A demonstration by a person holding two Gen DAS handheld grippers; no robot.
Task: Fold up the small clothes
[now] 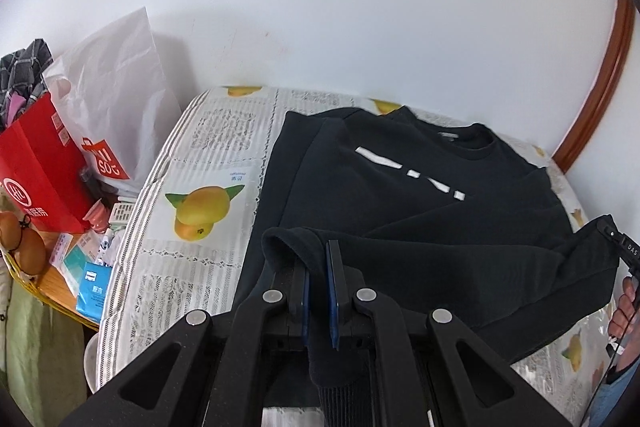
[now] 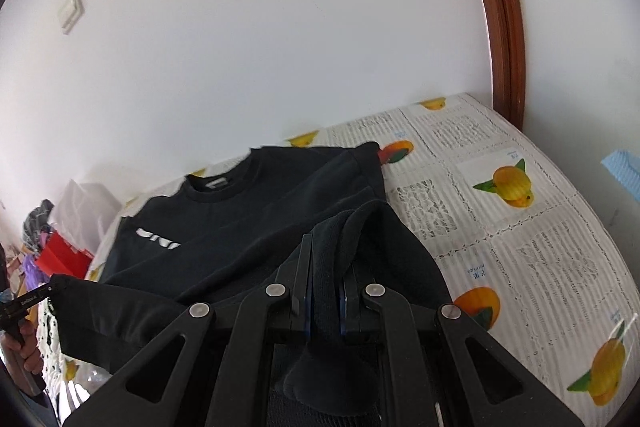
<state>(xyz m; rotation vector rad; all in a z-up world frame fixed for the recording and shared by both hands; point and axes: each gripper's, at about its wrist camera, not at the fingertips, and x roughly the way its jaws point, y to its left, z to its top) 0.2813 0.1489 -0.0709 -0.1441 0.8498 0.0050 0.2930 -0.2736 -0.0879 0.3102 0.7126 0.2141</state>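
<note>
A black sweatshirt (image 1: 404,183) with white print lies on the table, collar toward the wall; it also shows in the right wrist view (image 2: 248,219). My left gripper (image 1: 320,255) is shut on the sweatshirt's hem at its left corner, lifted off the table. My right gripper (image 2: 326,251) is shut on the hem at the right corner, also lifted. The fabric between them hangs in a raised fold over the lower body. The right gripper shows at the edge of the left wrist view (image 1: 618,243), and the left one in the right wrist view (image 2: 28,301).
A tablecloth (image 2: 520,227) printed with yellow fruit covers the table. Left of it stand a red bag (image 1: 36,163), a white shopping bag (image 1: 116,99) and small clutter on a wooden side table (image 1: 52,279). A white wall and brown door frame (image 2: 504,39) stand behind.
</note>
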